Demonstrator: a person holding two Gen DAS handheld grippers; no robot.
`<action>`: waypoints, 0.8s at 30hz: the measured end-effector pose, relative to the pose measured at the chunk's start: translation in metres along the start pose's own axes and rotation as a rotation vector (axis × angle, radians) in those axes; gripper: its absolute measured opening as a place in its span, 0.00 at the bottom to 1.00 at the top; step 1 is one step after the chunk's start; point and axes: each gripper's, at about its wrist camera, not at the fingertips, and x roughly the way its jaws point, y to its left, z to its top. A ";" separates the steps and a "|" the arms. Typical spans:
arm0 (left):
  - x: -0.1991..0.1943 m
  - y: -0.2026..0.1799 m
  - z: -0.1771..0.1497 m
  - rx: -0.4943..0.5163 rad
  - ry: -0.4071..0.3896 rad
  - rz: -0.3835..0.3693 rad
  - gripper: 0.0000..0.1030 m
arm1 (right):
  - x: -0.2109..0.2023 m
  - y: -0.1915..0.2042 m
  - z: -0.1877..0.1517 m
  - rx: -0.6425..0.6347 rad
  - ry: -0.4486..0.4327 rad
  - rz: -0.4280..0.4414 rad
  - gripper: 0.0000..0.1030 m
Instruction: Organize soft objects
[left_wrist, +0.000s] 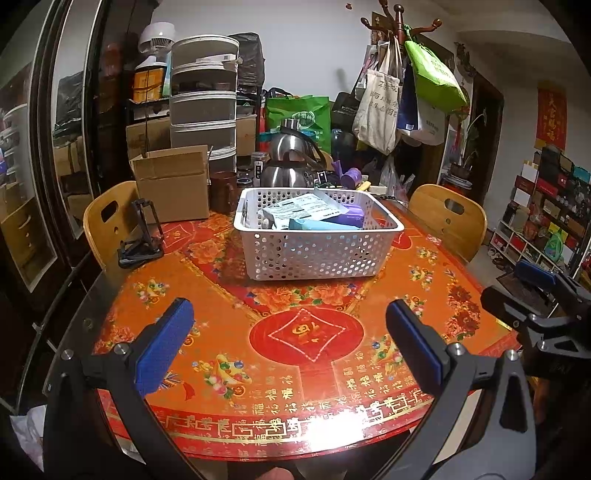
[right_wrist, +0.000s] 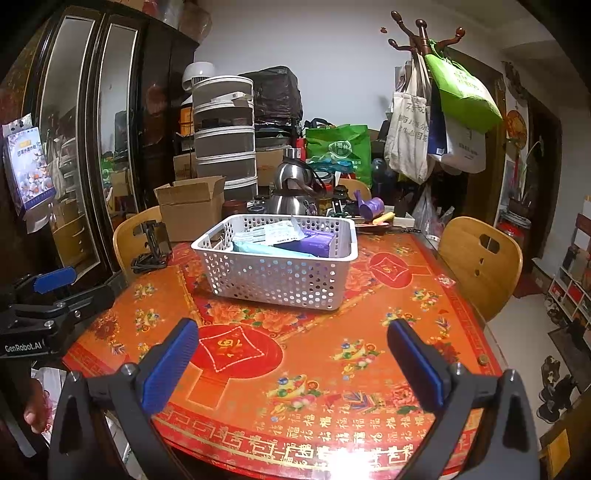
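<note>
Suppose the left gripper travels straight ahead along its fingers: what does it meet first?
Most likely the white basket, which stands dead ahead of the open left gripper. Only bare tablecloth lies between them. Depth is unclear, so a low path might graze the cloth first.

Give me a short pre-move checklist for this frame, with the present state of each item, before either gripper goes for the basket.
1. Left gripper open and holding nothing: ok.
2. Right gripper open and holding nothing: ok.
3. White basket sits flat on the table, upright: ok.
4. Soft packs in the basket, purple pack and teal pack among them, lie inside its walls: ok.
5. Bare tablecloth between both grippers and the basket, nothing in the way: ok.
6. How many packs are in the basket, and whether any are tucked under others: cannot tell.
</note>
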 end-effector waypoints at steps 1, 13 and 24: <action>0.000 0.000 0.000 -0.001 0.001 -0.003 1.00 | 0.000 0.000 0.000 0.000 0.000 0.001 0.99; 0.002 0.000 0.000 0.011 0.005 -0.010 1.00 | 0.002 0.000 -0.001 -0.001 -0.003 -0.002 0.99; 0.002 0.000 -0.001 0.011 0.004 -0.010 1.00 | 0.002 0.000 -0.002 -0.002 -0.002 -0.004 0.99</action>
